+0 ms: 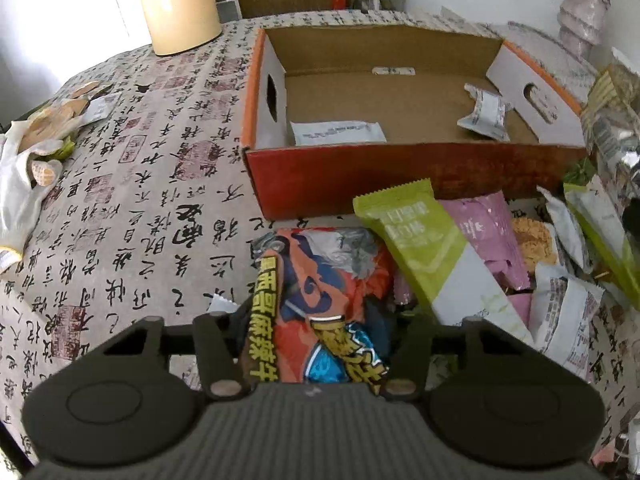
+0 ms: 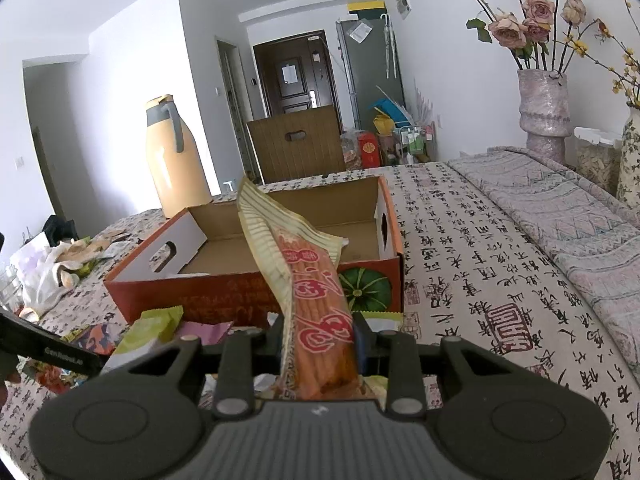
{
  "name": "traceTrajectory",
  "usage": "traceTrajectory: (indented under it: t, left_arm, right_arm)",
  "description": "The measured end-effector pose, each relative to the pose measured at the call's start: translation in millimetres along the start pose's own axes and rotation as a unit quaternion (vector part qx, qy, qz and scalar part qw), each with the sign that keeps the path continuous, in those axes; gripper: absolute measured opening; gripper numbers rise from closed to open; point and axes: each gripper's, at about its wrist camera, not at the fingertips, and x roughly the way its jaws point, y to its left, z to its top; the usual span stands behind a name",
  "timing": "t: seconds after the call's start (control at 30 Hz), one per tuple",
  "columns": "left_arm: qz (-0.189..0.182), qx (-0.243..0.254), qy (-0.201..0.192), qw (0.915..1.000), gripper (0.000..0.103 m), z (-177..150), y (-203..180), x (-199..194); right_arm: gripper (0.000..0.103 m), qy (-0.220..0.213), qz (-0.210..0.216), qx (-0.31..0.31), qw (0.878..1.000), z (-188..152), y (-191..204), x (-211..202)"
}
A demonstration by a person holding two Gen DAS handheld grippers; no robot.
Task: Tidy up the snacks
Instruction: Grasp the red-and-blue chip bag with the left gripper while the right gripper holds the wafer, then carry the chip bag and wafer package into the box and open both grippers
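Beside the cardboard box (image 1: 400, 172), loose snack packets (image 1: 472, 248) crowd together.

A home: front door (image 2: 294, 80), fridge (image 2: 370, 68), flower vase (image 2: 544, 108), clothed table (image 2: 460, 248).

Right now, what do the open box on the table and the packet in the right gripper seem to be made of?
The box looks like corrugated cardboard: raw brown inside, printed matte orange-red outside, white-faced end flaps with die-cut handle holes. The long packet, clamped in the right gripper, looks like thin glossy plastic film: partly see-through, wrinkled, with a ribbed heat-sealed end. Its contents look like orange sticks, though I cannot tell what they are.
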Motion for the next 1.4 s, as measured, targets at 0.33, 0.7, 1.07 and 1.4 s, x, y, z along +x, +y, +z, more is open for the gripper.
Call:
traceTrajectory:
  t: [0.33, 0.7, 1.07, 1.4]
  left_arm:
    - [-0.012, -0.03, -0.045, 0.9985, 0.044, -5, 19, -21]
    - [-0.04, -0.053, -0.091, 0.9937, 0.026, -3, 33, -47]
    - [-0.067, -0.058, -0.158, 0.9834, 0.025, 16, 31, -79]
    - [-0.085, -0.055, -0.194, 0.9759, 0.025, 57, 14, -76]
  right_arm:
    - [0.03, -0.001, -0.005, -0.005, 1.0, -2, 6, -7]
    - [0.03, -0.009, -0.009, -0.013, 1.0, 2, 14, -13]
    - [0.03, -0.028, -0.011, -0.025, 0.999, 21, 22, -12]
    - [0.03, -0.05, -0.012, -0.039, 0.998, 61, 29, 14]
